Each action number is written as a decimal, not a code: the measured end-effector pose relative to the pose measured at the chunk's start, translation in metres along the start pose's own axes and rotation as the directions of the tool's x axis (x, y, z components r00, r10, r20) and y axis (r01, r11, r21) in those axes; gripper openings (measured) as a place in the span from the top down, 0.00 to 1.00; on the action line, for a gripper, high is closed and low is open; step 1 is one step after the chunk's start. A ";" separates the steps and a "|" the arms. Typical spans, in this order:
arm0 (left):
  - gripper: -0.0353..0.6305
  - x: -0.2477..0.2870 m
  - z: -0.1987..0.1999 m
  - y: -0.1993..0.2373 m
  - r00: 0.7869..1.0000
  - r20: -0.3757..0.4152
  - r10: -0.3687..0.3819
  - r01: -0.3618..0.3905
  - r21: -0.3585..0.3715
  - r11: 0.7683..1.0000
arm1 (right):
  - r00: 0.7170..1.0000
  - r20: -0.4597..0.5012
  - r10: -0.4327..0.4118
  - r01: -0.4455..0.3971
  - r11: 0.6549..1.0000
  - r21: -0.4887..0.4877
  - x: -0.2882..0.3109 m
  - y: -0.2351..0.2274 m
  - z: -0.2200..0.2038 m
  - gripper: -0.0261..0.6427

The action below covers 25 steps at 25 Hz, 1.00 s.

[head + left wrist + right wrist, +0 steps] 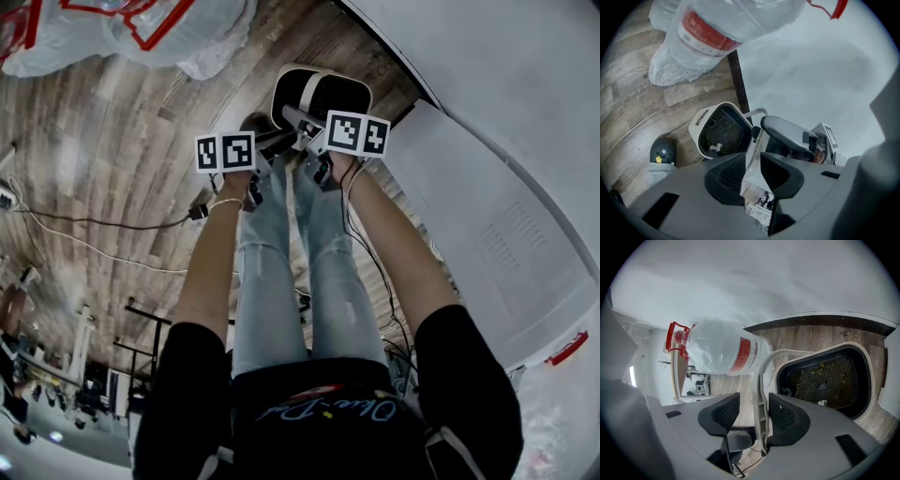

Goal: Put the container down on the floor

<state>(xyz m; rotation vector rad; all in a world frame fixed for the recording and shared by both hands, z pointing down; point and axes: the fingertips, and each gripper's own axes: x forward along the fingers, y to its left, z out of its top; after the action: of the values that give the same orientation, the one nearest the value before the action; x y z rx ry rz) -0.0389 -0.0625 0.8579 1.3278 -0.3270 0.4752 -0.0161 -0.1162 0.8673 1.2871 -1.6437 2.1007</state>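
Note:
The container (317,92) is a white tub with a black mesh basket inside (721,132) (830,380). It sits low on the wooden floor by the wall, just past the person's feet. Its white handle (751,157) runs between the pads of my left gripper (752,164), which press on it from both sides. That same handle (761,394) also stands between the jaws of my right gripper (758,414), touching the right pad with a gap at the left pad, so that gripper is open. In the head view the left gripper (274,142) and right gripper (298,122) meet at the container's near edge.
A big water bottle wrapped in clear plastic (712,33) (719,348) lies on the floor beyond the container. A dark shoe (663,152) is left of it. White wall and a white panel (487,225) close off the right side. A cable (94,223) runs over the floor.

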 end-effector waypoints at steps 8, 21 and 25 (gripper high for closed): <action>0.79 -0.004 0.003 0.008 0.999 0.009 0.035 -0.035 0.026 0.999 | 1.000 -0.004 -0.009 0.009 1.000 0.030 -0.004 -0.001 -0.005 0.68; 0.79 -0.016 0.019 0.050 0.968 0.013 0.252 -0.252 0.108 0.962 | 1.000 0.021 0.013 -0.014 0.999 0.049 -0.018 -0.009 -0.001 0.70; 0.78 -0.020 0.012 0.059 0.956 -0.021 0.291 -0.288 0.103 0.952 | 0.999 0.038 0.019 -0.022 0.997 0.077 -0.020 -0.007 -0.002 0.83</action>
<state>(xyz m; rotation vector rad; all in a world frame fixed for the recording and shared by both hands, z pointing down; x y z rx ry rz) -0.0852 -0.0673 0.9003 1.3713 -0.4769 0.7697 -0.0007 -0.1043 0.8579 1.3459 -1.6115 2.1850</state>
